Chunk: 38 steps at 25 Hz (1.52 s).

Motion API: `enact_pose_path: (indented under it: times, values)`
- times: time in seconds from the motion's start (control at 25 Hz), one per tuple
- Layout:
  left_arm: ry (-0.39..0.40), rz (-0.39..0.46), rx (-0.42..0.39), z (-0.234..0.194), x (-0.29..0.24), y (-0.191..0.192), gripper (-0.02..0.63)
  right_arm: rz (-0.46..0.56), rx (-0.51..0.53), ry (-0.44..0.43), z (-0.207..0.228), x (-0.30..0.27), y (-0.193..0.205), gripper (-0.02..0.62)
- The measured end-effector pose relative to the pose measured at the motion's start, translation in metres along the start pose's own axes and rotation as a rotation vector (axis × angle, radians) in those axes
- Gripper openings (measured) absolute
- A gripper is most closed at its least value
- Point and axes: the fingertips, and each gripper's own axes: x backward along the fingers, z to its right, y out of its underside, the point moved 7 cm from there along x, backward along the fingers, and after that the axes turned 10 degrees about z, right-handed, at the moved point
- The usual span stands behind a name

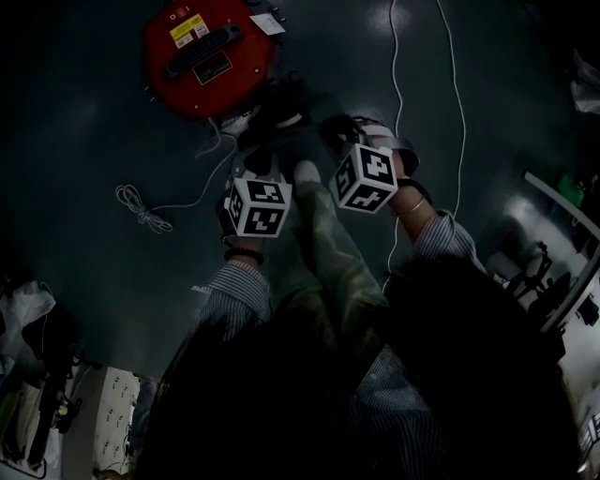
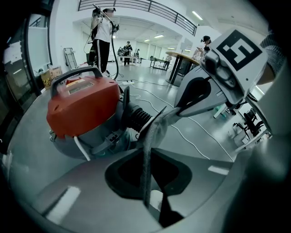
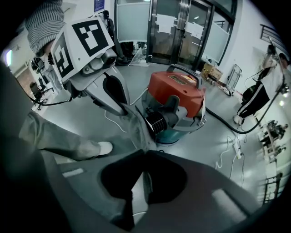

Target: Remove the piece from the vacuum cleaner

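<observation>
Nothing legible; the yellow labels [image 1: 188,28] on the vacuum cleaner [image 1: 167,67] are blurred.

Beside the red vacuum cleaner [image 2: 82,107] stretches a grey cloth piece [image 2: 152,136].

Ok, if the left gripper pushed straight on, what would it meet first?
Likely the black ribbed port of the vacuum cleaner, just past the grey piece the left gripper clamps; depth unclear.

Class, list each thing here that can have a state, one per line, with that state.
vacuum cleaner: upright on the floor, red lid on.
grey piece: pinched by both tongs, close to the vacuum cleaner; attached or free, unclear.
left tongs: shut on the grey piece.
right tongs: shut on the grey piece.
white cord: loose on the floor.
</observation>
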Motion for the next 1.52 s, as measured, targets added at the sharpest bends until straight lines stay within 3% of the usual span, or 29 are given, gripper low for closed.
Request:
enact_pose_path:
  times: [0.64, 1.08, 1.28, 1.52]
  values:
    - [0.043, -0.034, 0.056, 0.000, 0.008, 0.000, 0.034, -0.038, -0.056, -0.074, -0.007, 0.003, -0.007, 0.025]
    - [0.066, -0.064, 0.161, 0.007, 0.016, 0.006, 0.031, -0.071, -0.088, -0.146, -0.009, 0.006, -0.014, 0.025]
    - [0.090, -0.089, 0.168, 0.001, 0.011, 0.008, 0.029, -0.084, -0.111, -0.181, -0.008, 0.000, -0.013, 0.025]
    - [0.080, -0.074, 0.178, 0.021, 0.018, 0.025, 0.029, -0.093, -0.140, -0.172, -0.036, 0.006, -0.002, 0.025]
